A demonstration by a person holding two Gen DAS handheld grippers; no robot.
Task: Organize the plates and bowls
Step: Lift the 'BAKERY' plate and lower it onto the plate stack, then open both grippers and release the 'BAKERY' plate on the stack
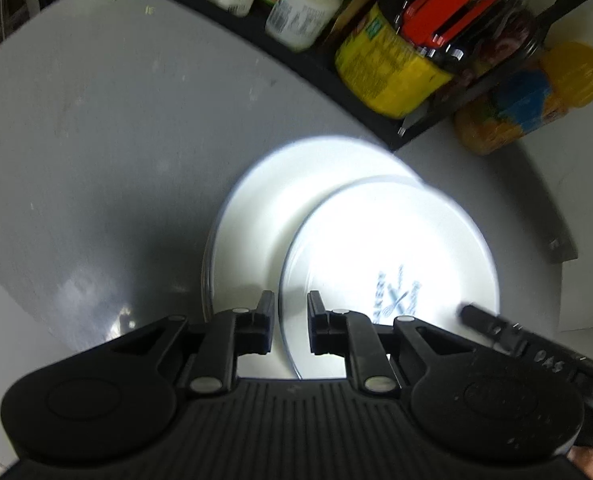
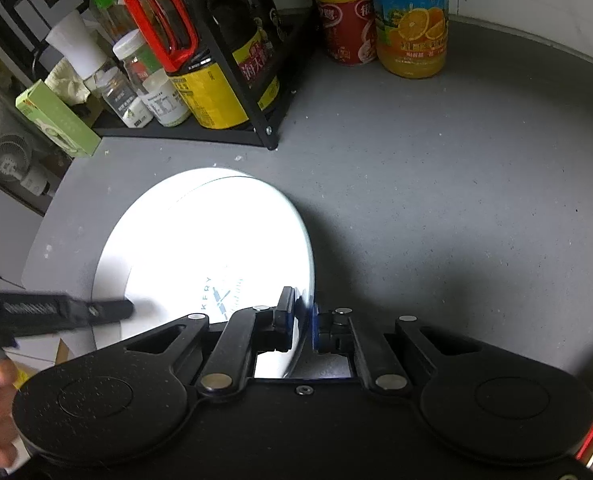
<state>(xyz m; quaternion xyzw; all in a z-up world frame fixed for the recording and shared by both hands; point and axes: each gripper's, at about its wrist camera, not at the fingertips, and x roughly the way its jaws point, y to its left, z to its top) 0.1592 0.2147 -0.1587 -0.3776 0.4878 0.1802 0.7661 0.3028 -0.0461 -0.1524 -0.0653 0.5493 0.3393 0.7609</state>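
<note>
Right claw [image 2: 303, 320] clamps the near rim of a round white ceramic plate with a small blue utensil print [image 2: 232, 256], its two black fingers, one with a blue pad, pinching the edge from either side. That plate is tilted, its right edge lifted, and it overlaps a stack of plain white round plates [image 2: 116, 248] lying flat on the grey speckled tabletop [image 2: 436, 200]. From the left wrist view the left claw [image 1: 291, 322] stands with its fingers parted and nothing between them, hovering just over the near edge of the printed plate [image 1: 388, 248], where it overlaps the stack [image 1: 280, 196]; the stack's side shows several thin rims, too blurred to count. The right claw's finger enters this view at the right, touching the printed plate's rim.

Behind the plates, a black metal wire rack [image 2: 252, 96] holds a large dark sauce bottle with a yellow label and red handle [image 2: 212, 60] and several small white-capped jars. Beside the rack stand one red can [image 2: 346, 28] and one orange juice bottle [image 2: 412, 20], both upright. One pale green carton [image 2: 56, 120] leans at the rack's left end.
</note>
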